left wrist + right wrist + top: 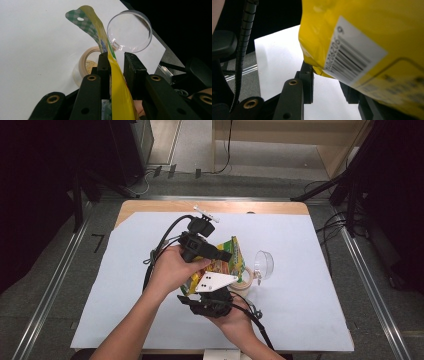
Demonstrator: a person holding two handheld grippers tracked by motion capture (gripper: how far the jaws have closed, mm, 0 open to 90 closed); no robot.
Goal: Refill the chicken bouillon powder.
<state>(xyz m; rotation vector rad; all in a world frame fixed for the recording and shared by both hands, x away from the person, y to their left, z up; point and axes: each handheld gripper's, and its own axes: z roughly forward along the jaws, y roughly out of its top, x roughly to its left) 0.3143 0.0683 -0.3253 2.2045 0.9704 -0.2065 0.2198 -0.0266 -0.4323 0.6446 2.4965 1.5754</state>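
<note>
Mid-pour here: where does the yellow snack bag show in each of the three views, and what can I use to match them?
High view: yellow bag at table centre, between both grippers.
Left gripper view: the bag runs edge-on up the middle between the jaws, its green-checked top at upper centre.
Right gripper view: the bag covers the upper right, barcode facing the camera.
Shared landmark: the white sheet covering the table.

I count two grippers — the left gripper and the right gripper — and two hands on them, my left hand and right hand. Between them is one yellow snack bag. Under the bag sits one small round container with tan crumbs inside, and beside it one clear plastic lid. One white sheet covers one wooden table — that is the whole tally I can make out.
</note>
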